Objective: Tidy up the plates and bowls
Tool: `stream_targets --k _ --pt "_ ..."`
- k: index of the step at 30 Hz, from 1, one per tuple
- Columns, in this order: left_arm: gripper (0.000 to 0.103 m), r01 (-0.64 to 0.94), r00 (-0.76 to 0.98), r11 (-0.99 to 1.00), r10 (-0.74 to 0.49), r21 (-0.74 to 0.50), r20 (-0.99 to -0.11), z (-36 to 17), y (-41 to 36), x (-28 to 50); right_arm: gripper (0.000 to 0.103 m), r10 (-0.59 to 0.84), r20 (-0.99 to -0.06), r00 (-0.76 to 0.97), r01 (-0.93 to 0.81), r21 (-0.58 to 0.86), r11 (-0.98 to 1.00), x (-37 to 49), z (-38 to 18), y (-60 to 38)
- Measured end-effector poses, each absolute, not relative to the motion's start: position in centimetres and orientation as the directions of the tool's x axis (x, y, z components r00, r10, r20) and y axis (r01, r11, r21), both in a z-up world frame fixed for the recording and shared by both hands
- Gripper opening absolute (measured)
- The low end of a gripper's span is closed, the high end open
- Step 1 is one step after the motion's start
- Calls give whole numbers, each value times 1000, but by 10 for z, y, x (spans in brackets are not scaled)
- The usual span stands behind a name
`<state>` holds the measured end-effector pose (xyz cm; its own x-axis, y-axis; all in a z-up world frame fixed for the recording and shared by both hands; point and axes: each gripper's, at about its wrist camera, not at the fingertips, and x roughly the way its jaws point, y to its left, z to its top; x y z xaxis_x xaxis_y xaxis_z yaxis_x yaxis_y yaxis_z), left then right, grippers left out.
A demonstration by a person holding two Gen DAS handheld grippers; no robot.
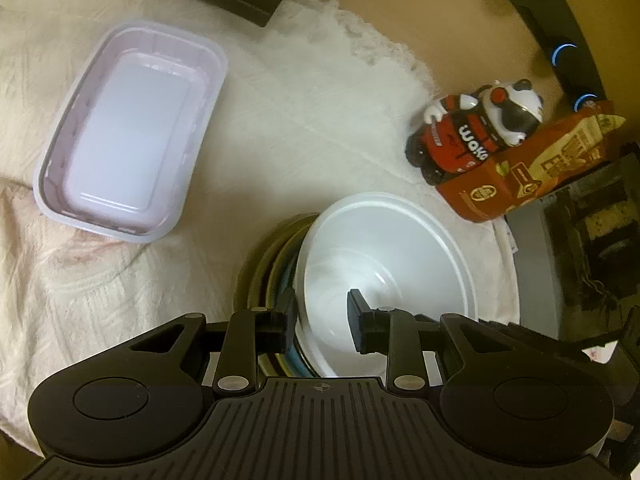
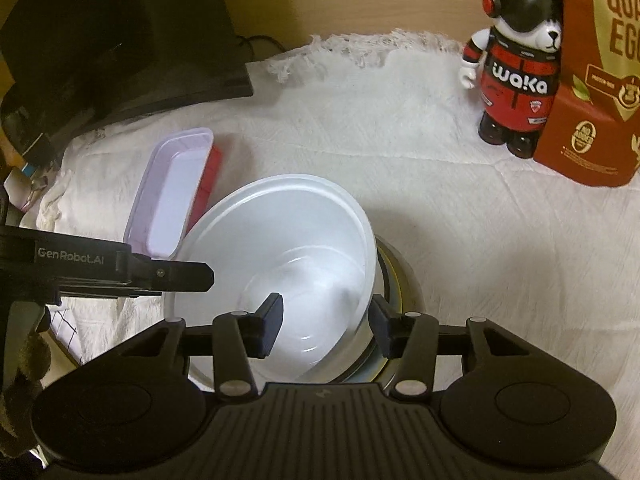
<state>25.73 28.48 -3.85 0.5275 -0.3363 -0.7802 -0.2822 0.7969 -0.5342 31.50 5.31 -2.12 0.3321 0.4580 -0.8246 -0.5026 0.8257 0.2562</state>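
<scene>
A white bowl (image 1: 384, 276) sits tipped on top of a stack of plates (image 1: 266, 280) on the cloth-covered desk (image 1: 300, 120), and both pairs of tongs have it by the rim from opposite sides. The left tongs (image 1: 320, 320) straddle the bowl's left edge: one pad sits outside the wall, against the plate stack, and the other is inside the bowl, so I judge them closed on the rim. The right tongs (image 2: 326, 320) do the same on the bowl's right edge, one pad down in the hollow, the other outside between bowl and stack; they too look clamped on the wall, though the exact contact of the outer pad is hard to see.

What the next move hangs on, as I read it, is the empty lilac tub (image 1: 132, 132). It lies up and to the left of the bowl, well apart from it in the left view, with its long axis running away from the tongs and slanting slightly. The left hand is the nearer one to it. A bowl is round, so it has no long axis to line up; only the tilt matters.

Both hands point steeply downward over the stack, tongs angled in toward each other across the bowl. A panda figure (image 2: 516, 76) and a red carton (image 2: 592, 80) stand off to the right, clear of any path toward the tub.
</scene>
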Motion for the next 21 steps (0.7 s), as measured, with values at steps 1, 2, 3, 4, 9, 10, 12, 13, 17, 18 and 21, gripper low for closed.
stream_targets --k 1,2,3,4,9,10,12,13,17,18,21 --pt "30 -276 530 794 -345 -542 -775 -37 286 256 48 458 -822 339 -504 252 826 314 -19 52" --pt "30 -272 532 791 -351 -548 -770 -36 288 254 48 454 -818 353 -509 239 827 313 -16 51" --pt "30 -264 535 791 -356 -552 -766 -34 290 251 48 450 -814 368 -514 225 828 312 -13 49" --pt "30 -259 538 792 -358 -553 -763 -32 293 248 48 446 -807 386 -520 209 828 311 -9 48" --pt "30 -261 577 774 -354 -577 -736 -22 318 229 48 456 -775 437 -536 183 824 313 14 43" --pt "30 -267 595 770 -342 -580 -727 -19 326 225 48 463 -767 444 -540 183 821 314 20 45" --pt "30 -288 628 769 -298 -571 -718 -11 344 217 48 485 -750 450 -556 190 809 316 32 53" --pt "30 -306 642 772 -265 -557 -719 -8 353 215 48 498 -741 450 -566 195 801 317 37 60" --pt "30 -406 662 811 -56 -421 -747 -2 387 211 49 529 -743 410 -580 236 780 323 42 106" --pt "30 -436 654 820 4 -372 -757 -3 394 213 49 534 -754 382 -576 258 776 326 39 121" --pt "30 -475 629 831 91 -290 -772 -18 414 225 49 537 -784 312 -571 297 765 322 22 162"
